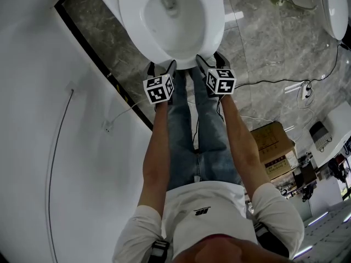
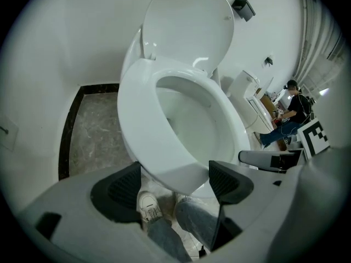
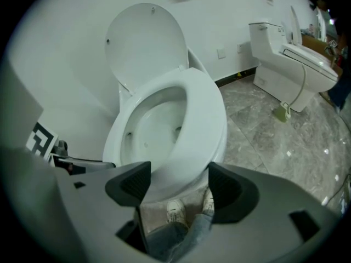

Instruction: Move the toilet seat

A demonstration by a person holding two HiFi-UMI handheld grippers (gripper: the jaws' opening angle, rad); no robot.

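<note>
While lid [image 2: 186, 32] stands raised | left tongs [image 2: 174, 181], right tongs [image 3: 178, 182] spread | toilet seat [image 1: 214, 21] between

No text is legible; print on the cardboard box [image 1: 272, 141] blurs out

The toilet seat [image 2: 137, 125] is glossy white, like the wall [image 1: 33, 119]; the floor [image 1: 263, 37] is grey veined marble with a black strip [image 1: 90, 51] along its wall edge; the left gripper [image 2: 173, 182] and right gripper [image 3: 176, 184] are pale grey with dark ribbed pads [image 2: 123, 188], their marker cubes [image 1: 158, 88] black-and-white squares; the jeans [image 1: 192, 125] are blue, the shoes [image 2: 148, 204] white.
</note>
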